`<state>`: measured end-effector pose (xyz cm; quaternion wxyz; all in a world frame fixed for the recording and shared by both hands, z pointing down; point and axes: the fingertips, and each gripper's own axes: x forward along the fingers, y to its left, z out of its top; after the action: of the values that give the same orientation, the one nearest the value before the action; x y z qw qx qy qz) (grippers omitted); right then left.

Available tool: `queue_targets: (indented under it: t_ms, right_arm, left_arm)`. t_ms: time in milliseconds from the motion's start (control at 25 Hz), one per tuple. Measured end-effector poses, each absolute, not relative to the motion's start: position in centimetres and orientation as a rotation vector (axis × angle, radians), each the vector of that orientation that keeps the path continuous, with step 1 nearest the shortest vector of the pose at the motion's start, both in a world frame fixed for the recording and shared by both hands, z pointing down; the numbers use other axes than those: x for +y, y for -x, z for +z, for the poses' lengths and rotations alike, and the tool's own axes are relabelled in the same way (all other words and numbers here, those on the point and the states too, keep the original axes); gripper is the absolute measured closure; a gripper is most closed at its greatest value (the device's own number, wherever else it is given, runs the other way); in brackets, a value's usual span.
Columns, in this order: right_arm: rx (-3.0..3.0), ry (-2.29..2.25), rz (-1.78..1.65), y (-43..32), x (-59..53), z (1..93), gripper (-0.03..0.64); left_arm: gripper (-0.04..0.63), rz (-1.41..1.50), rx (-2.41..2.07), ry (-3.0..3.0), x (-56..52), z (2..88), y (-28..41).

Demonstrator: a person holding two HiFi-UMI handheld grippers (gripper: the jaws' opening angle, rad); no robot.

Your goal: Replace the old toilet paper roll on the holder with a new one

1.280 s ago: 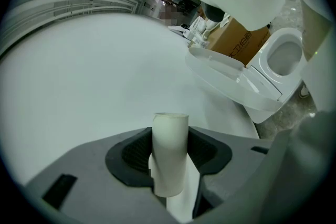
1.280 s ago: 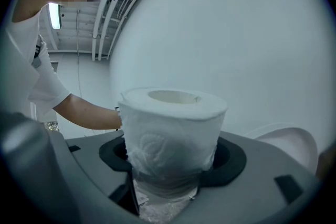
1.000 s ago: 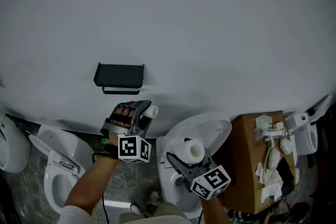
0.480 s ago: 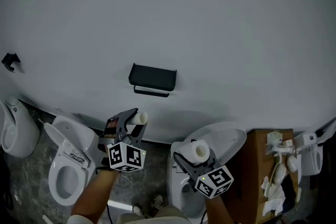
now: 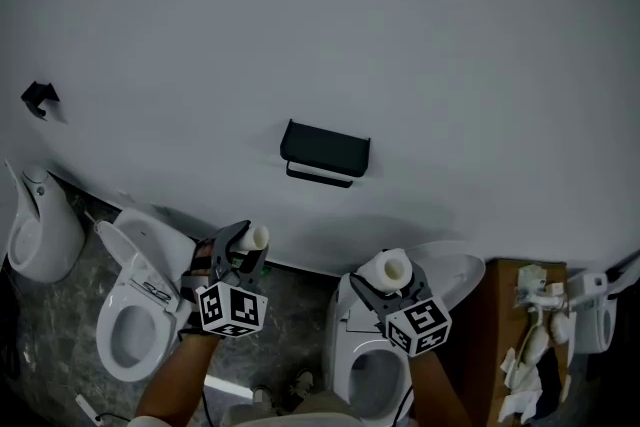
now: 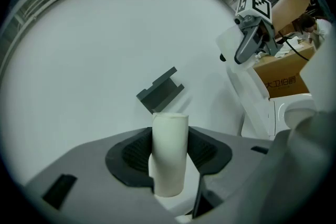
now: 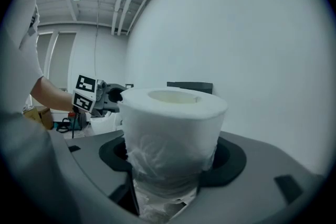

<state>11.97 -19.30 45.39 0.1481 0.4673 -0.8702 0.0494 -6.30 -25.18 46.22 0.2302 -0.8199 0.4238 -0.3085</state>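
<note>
The black holder (image 5: 325,153) hangs empty on the white wall; it also shows as the holder (image 6: 160,90) and the holder (image 7: 190,86) in the gripper views. My left gripper (image 5: 243,247) is below and left of it, shut on a bare cardboard core (image 5: 256,236). In the left gripper view the core (image 6: 169,134) stands upright between the pads of the left gripper (image 6: 169,157). My right gripper (image 5: 386,281) is below and right of the holder, shut on a full white toilet paper roll (image 5: 389,267). The roll (image 7: 173,128) fills the jaws in the right gripper view.
A toilet with its lid up (image 5: 135,300) stands below the left gripper, another toilet (image 5: 365,370) under the right one. A urinal (image 5: 38,225) is at far left, a cardboard box (image 5: 502,315) with white fittings at right, and a small black hook (image 5: 40,98) on the wall.
The left gripper with the core has moved left and down, away from under the holder. The right gripper with the roll has shifted closer beneath the holder and rolled. The head view has panned left.
</note>
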Motion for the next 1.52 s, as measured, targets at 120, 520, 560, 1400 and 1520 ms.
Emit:
queue_targets:
  t_ms: [120,520,560,1400,1520]
  right_arm:
    - [-2.442,-1.322,0.090,-12.5,-20.8,45.8,0.311]
    - [-2.180,-1.240,-0.057,-13.6,-27.0,47.9,0.311]
    - [-2.160,-1.232,-0.062,-13.7,-27.6,48.1,0.311]
    - [-1.636,-1.040,-0.333,-16.1,-36.9,51.7,0.311]
    - [-1.583,-1.017,-0.374,-15.8,-37.6,51.5,0.311]
  left_arm:
    - [0.417,-0.881,1.172,2.242,-24.9,47.1,7.4]
    - [0.417,-0.919,1.173,2.241,-25.1,48.5,8.7]
    - [0.417,-0.920,1.171,2.242,-25.2,48.6,8.7]
    - [0.417,-0.924,1.110,2.280,-24.4,49.9,5.4]
    - [0.417,-0.931,1.119,2.280,-24.5,50.0,5.7]
